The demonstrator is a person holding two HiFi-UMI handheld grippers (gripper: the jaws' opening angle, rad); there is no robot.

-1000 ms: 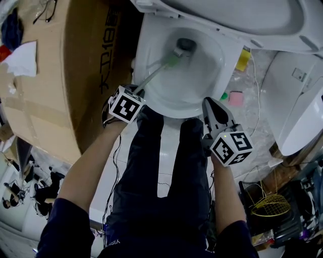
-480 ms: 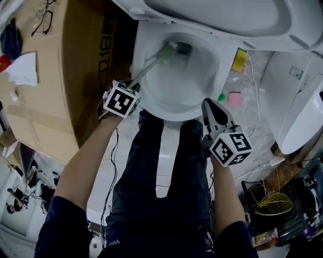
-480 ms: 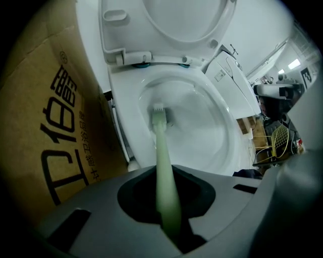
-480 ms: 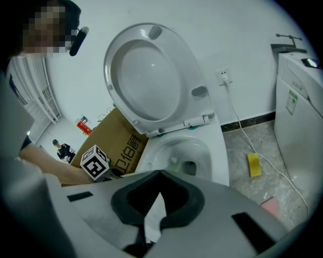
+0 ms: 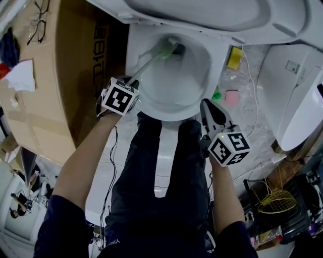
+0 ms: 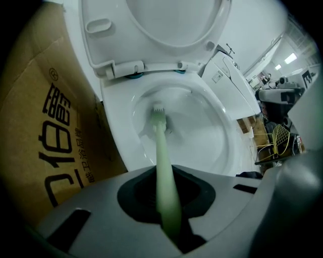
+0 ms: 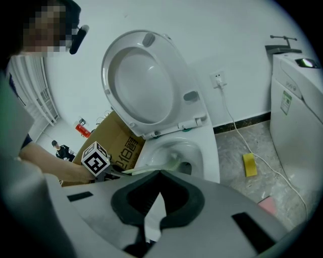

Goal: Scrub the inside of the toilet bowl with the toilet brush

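Observation:
The white toilet bowl [image 5: 198, 95] stands open with its seat and lid [image 5: 202, 12] raised. A toilet brush with a pale green handle [image 5: 146, 65] reaches into the bowl from the left, and its head [image 5: 167, 48] lies on the far inner wall beside the drain. My left gripper [image 5: 132, 80] is at the bowl's left front rim, shut on the handle. In the left gripper view the handle [image 6: 164, 166] runs out between the jaws to the brush head [image 6: 158, 113]. My right gripper [image 5: 209, 105] hovers by the bowl's right front rim, shut and holding nothing.
A large cardboard box [image 5: 55, 75] stands hard against the toilet's left side. On the floor to the right lie a yellow sponge [image 5: 234, 57], a pink sponge [image 5: 231, 97] and a white cable [image 5: 252, 85], with a white appliance [image 5: 298, 95] beyond. The person's legs [image 5: 161, 176] stand before the bowl.
The brush head has slid from beside the drain up to the far left wall of the bowl. The left gripper shifted a little left. The right gripper has barely moved.

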